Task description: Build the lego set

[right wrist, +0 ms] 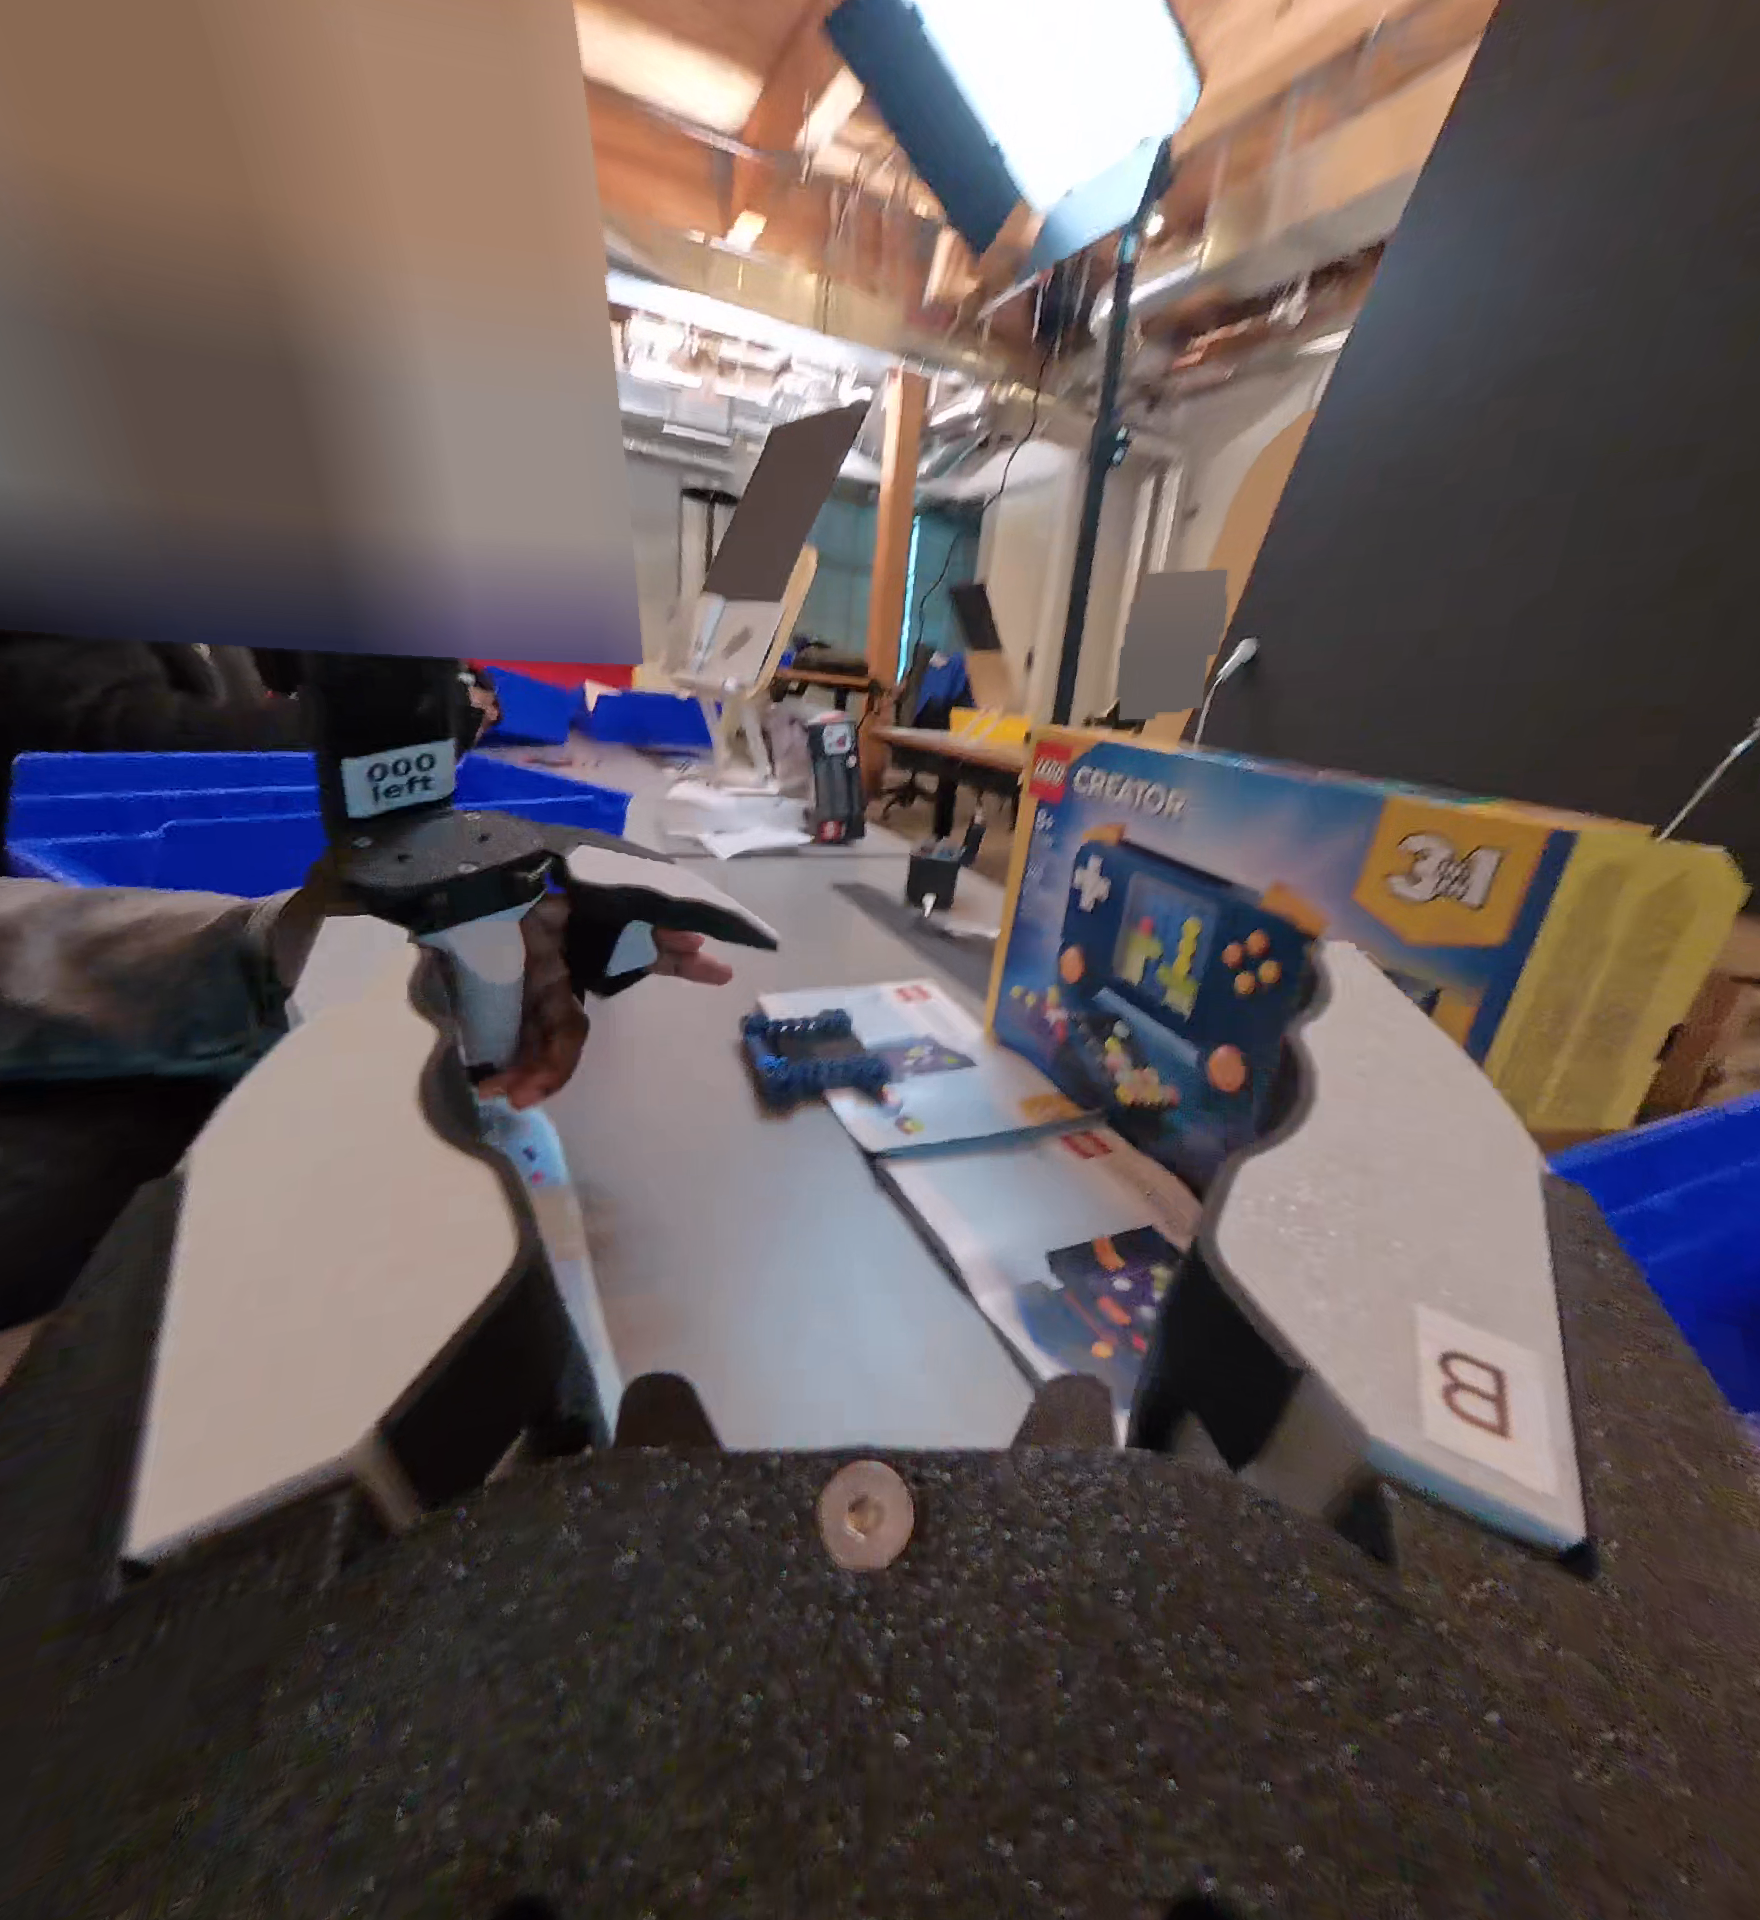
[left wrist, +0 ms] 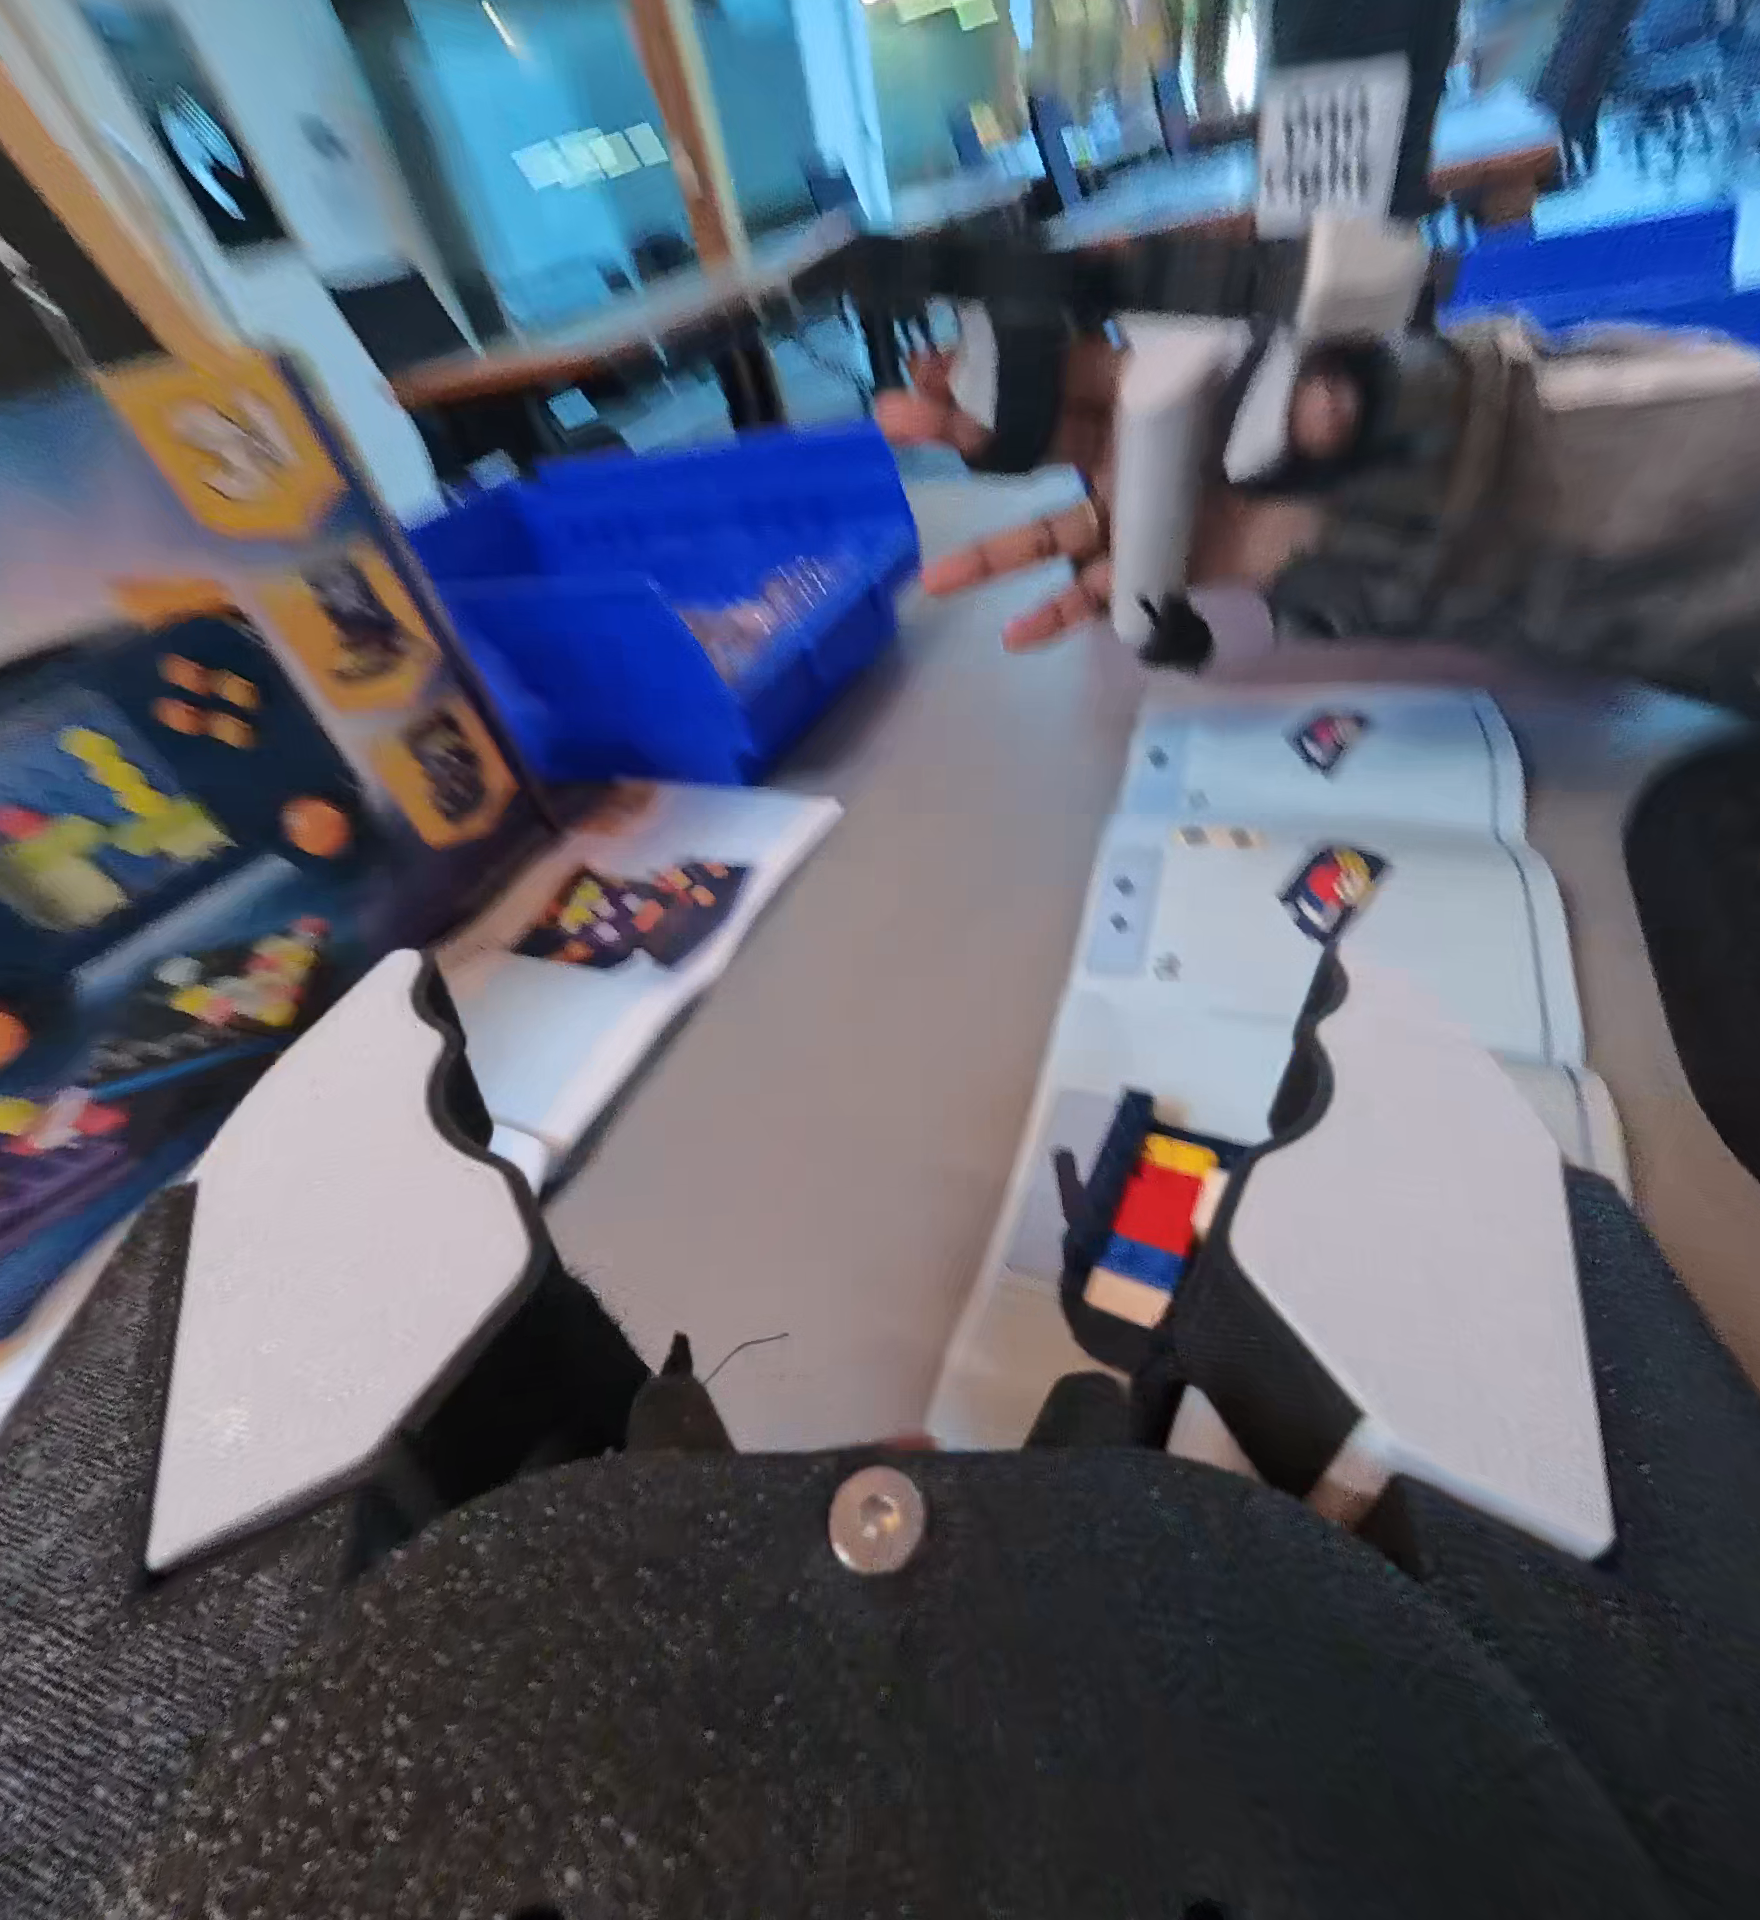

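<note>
Left gripper [left wrist: 876,977]: jaws wide apart, empty, over grey table [left wrist: 834,1039].
Right gripper [right wrist: 865,997]: jaws wide apart, empty; dark-blue brick frame [right wrist: 808,1055] mid-frame, toy box [right wrist: 1271,935] at right.

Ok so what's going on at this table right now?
A person holds a gripper in each hand over a grey table. Both the left gripper and the right gripper are wide open and hold nothing. On the table lie open instruction booklets, a small dark blue brick build and a toy brick set box, with blue bins behind.
</note>
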A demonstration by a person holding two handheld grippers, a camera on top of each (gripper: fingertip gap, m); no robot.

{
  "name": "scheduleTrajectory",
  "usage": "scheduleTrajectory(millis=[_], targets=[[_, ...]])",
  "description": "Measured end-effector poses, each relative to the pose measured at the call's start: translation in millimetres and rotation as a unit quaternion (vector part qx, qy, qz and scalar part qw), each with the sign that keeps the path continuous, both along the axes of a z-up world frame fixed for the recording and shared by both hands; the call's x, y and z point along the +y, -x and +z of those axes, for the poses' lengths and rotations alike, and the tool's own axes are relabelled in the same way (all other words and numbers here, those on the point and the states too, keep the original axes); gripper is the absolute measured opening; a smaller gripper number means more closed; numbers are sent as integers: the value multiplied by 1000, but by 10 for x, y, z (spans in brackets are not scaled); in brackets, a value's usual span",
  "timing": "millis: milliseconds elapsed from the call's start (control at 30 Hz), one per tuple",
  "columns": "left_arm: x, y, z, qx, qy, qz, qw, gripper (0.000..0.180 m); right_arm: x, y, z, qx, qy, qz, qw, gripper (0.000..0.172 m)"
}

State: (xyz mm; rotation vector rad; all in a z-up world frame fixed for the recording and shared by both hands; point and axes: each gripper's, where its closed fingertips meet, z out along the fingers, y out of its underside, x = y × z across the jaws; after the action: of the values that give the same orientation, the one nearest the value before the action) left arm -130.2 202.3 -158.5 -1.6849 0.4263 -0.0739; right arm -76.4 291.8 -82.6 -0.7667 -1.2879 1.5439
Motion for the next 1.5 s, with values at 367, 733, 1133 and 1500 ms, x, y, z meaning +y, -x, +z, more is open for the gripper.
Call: scheduleTrajectory(millis=[367, 733, 1133, 1500], targets=[[-67, 190, 357, 73, -141, 57, 986, 143, 40, 6, 19, 18, -20, -22, 999, 143], [-250, 269, 708, 53, -243, 75, 966, 124, 190, -178, 248, 88, -11, -53, 995, 71], [-239, 130, 641, 39, -226, 30, 973, 101, 128, -142, 206, 75, -21, -46, 996, 82], [-122, 88, 496, 54, -186, 36, 980, 146, 159, -13, 108, 58, -28, -81, 995, 147]])
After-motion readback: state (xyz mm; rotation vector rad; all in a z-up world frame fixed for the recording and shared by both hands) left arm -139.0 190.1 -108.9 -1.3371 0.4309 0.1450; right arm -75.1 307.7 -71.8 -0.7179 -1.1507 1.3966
